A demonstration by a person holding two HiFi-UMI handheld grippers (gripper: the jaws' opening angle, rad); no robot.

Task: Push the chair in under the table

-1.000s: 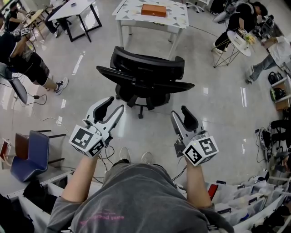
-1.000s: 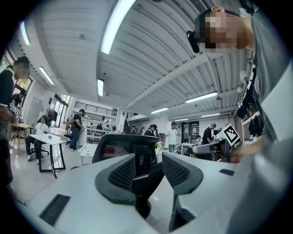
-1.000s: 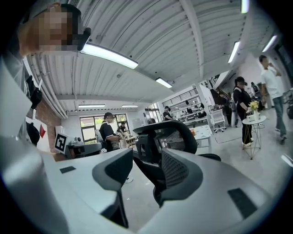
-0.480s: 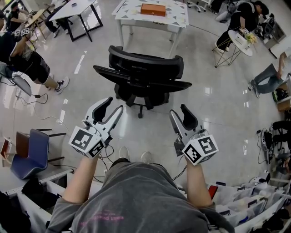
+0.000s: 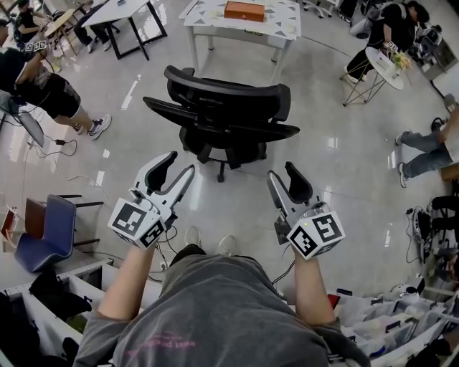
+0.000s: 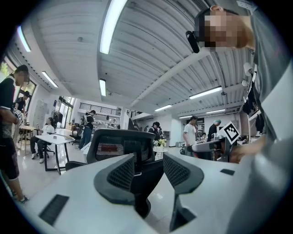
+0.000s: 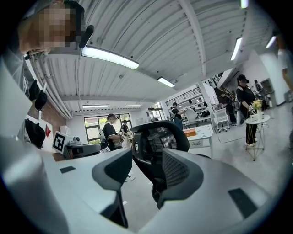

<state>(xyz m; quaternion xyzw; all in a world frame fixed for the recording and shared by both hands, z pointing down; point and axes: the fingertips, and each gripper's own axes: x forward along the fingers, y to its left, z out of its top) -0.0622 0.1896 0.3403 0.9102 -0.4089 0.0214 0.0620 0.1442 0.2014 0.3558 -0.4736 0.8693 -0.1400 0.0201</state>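
Observation:
A black mesh office chair (image 5: 222, 107) stands on the glossy floor with its back toward me. Beyond it is the white table (image 5: 281, 27), which carries an orange box (image 5: 244, 10). My left gripper (image 5: 179, 163) and right gripper (image 5: 281, 172) are held side by side, short of the chair and apart from it. Both are open with nothing between their pads. The left jaws have just been opening a little wider. The left gripper view frames the chair back (image 6: 120, 145) between the left gripper (image 6: 149, 161) jaws. In the right gripper view the chair (image 7: 160, 136) stands beyond the right gripper (image 7: 147, 160).
A blue chair (image 5: 39, 233) stands at the left, with floor cables (image 5: 64, 154) and a standing person (image 5: 43, 93) near it. A black-legged table (image 5: 122, 14) is at the upper left. A small round table (image 5: 379, 61) with a seated person is at the upper right. Storage bins (image 5: 387, 315) line the floor behind me.
The person holding the grippers has stepped slightly forward, and chair and table have shifted a little up and left in the head view. A person at the right edge has moved.

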